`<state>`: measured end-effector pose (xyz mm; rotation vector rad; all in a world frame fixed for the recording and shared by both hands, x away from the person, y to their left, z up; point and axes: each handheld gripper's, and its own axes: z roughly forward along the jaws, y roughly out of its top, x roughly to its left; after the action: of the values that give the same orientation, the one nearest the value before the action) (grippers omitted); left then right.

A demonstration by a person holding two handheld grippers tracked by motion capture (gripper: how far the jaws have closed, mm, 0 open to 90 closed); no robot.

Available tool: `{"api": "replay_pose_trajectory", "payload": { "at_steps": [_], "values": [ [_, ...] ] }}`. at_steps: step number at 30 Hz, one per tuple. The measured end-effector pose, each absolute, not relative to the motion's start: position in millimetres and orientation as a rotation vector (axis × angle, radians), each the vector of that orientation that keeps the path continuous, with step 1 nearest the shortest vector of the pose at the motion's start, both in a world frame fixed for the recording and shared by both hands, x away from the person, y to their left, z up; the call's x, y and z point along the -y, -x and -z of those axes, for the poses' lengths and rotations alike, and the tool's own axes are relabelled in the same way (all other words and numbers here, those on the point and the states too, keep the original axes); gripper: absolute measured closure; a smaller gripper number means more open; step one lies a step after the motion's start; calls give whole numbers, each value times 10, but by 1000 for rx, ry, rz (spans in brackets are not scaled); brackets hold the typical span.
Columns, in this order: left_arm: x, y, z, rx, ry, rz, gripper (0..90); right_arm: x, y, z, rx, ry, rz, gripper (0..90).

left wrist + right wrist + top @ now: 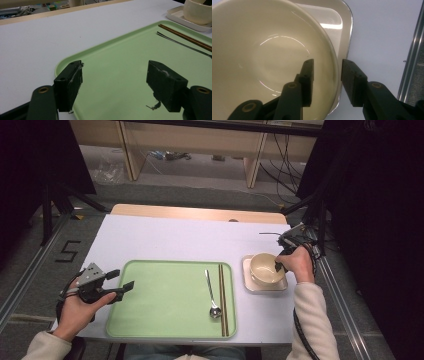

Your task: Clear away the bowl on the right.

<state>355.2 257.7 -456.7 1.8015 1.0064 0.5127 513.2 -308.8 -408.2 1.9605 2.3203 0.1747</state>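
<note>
A cream bowl (265,266) stands on a small square white plate (250,282) to the right of a green tray (165,305). My right gripper (278,265) reaches down over the bowl's right rim. In the right gripper view, one jaw is inside the bowl (269,57) and the other outside, with the rim between them and gaps on both sides, so the right gripper (327,72) is open. My left gripper (125,278) hovers over the tray's left edge, open and empty (113,80). A metal spoon (212,292) and brown chopsticks (223,295) lie on the tray's right side.
The white table (175,240) has a wooden strip along its far edge. A metal rail (412,62) runs close beside the table's right edge. Dark stands and cables flank both sides. In the left gripper view the bowl (197,11) and plate (175,13) sit at far right.
</note>
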Motion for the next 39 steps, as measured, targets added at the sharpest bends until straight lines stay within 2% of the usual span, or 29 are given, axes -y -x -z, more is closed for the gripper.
{"api": "replay_pose_trajectory", "payload": {
  "at_steps": [11, 15, 18, 20, 25, 28, 30, 39],
  "values": [
    [-2577, -3551, 4568, -1007, -1803, -513, 289, 3072, -5146, 4131, -2286, -1993, -174, 726],
    [-2577, -3554, 4571, -1006, -1804, -510, 289, 3028, -5143, 4141, -2210, -2118, -175, 765],
    [-2577, -3554, 4571, -1007, -1804, -509, 289, 3059, -5149, 4133, -2237, -2067, -166, 802],
    [-2577, -3554, 4571, -1006, -1805, -510, 289, 3058, -5144, 4121, -2215, -2145, -182, 811],
    [-2576, -3556, 4572, -1005, -1806, -507, 289, 3132, -5155, 4142, -2281, -2053, -233, 828],
    [-2577, -3555, 4571, -1007, -1808, -510, 289, 3068, -5137, 4096, -2221, -2168, -228, 848],
    [-2577, -3555, 4571, -1006, -1808, -510, 289, 3089, -5128, 4080, -2256, -2063, -261, 863],
    [-2576, -3554, 4571, -1007, -1802, -509, 289, 2969, -5121, 4012, -2276, -1984, -220, 865]
  ]
}}
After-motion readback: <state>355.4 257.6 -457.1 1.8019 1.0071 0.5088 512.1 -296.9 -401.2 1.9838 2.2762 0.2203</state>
